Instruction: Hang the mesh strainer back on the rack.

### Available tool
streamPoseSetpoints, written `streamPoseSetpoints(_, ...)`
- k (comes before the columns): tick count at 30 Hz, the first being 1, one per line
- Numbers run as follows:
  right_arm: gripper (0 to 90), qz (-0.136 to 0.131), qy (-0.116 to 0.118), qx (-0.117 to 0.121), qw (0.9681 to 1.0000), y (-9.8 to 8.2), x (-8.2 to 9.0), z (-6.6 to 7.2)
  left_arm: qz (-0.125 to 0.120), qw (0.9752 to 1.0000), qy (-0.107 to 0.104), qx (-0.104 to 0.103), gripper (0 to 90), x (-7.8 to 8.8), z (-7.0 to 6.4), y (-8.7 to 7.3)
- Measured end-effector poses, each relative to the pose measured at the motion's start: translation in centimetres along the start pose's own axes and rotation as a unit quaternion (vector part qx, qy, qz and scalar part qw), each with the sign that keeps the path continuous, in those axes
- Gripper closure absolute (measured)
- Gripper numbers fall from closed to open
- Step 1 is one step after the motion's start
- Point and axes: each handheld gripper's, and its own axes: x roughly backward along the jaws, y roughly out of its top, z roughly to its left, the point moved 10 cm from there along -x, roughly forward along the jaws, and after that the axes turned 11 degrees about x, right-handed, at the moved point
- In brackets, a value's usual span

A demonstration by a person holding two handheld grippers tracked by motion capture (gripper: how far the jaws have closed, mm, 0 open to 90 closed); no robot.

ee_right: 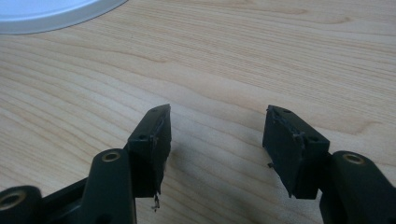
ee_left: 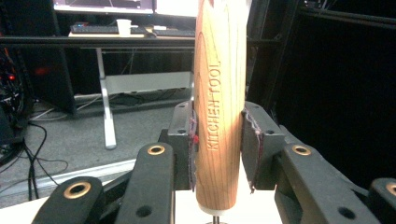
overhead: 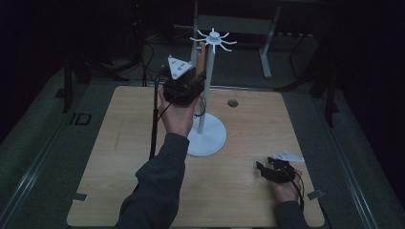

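Observation:
My left gripper (ee_left: 218, 140) is shut on the wooden handle (ee_left: 219, 102) of a kitchen tool, stamped "KITCHEN TOOL", held upright. In the high view that left gripper (overhead: 184, 86) is raised beside the pole of a white hanging stand (overhead: 206, 136), and the wooden handle (overhead: 202, 58) reaches up just below the stand's hook wheel (overhead: 213, 38). A thin metal shaft shows below the handle's lower end. My right gripper (overhead: 266, 170) rests low on the table at the front right. Its jaws (ee_right: 217, 135) stand open over bare wood with nothing between them.
The wooden table (overhead: 119, 157) has a small round hole (overhead: 232, 102) behind the stand. The stand's white round base (ee_right: 51, 14) lies at the far left of the right gripper view. A white desk frame (overhead: 265, 38) stands behind the table, amid dark floor and cables.

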Motion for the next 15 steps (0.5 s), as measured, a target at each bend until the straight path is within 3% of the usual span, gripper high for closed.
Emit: streamPoseSetpoints(15,40.9,0.001,-0.001,0.0,1.0,-0.02,0.0,0.0,-0.001,1.0,-0.006,0.007,63.6,0.14,0.85,-0.63)
